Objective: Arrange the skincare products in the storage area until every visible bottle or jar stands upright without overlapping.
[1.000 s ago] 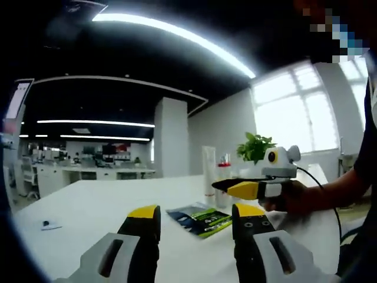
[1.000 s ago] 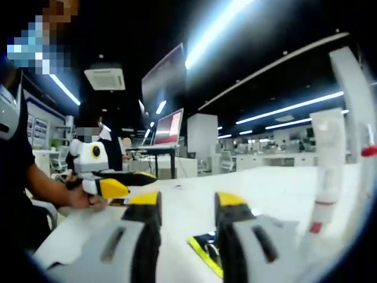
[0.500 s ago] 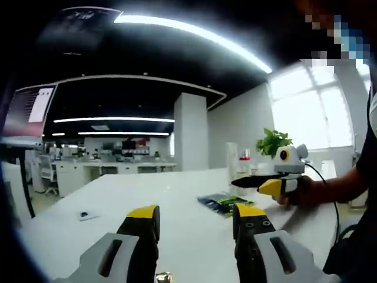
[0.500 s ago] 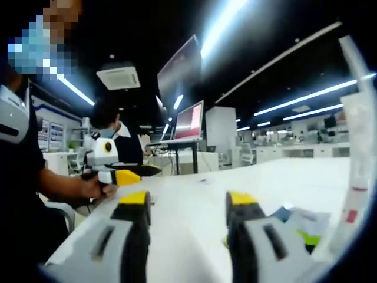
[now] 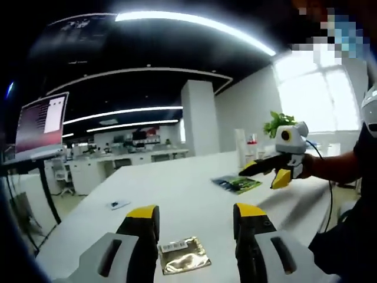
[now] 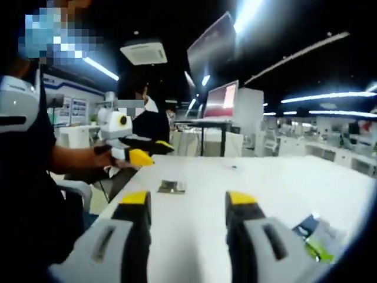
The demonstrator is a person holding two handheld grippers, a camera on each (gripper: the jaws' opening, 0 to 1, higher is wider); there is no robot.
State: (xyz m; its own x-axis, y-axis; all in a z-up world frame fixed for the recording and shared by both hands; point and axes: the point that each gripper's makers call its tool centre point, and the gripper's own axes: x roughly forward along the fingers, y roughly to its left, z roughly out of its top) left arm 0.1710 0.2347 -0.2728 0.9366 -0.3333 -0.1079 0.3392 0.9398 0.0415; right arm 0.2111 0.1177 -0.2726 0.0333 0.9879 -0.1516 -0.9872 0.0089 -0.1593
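Jaws of the left gripper [image 5: 195, 219] stand wide apart and hold nothing; they rise over a white table [image 5: 177, 188]. A gold foil sachet [image 5: 184, 255] lies flat on the table between the two jaws, close to the camera. Farther along the table, a green and blue sachet [image 5: 237, 183] lies flat. Beyond it, near the table's far end, a tall white tube [image 5: 240, 144] and a bottle with a red cap [image 5: 252, 148] stand upright, just beside each other. A green plant [image 5: 275, 122] rises behind them, before a bright window [image 5: 312, 94].

In the left gripper view, the right gripper [image 5: 266, 170] enters from the right, held in a hand [image 5: 309, 167] above the table, with its jaws parted and empty and pointing toward the green and blue sachet. A monitor [image 5: 41, 121] stands at the left.

In the right gripper view, the right gripper's own jaws are wide apart and empty over the table. The gold sachet lies flat ahead, and the green and blue sachet lies at the lower right edge. The left gripper enters from the left, held above the table near the gold sachet, jaws slightly parted. A second person [image 6: 147, 115] sits behind it.
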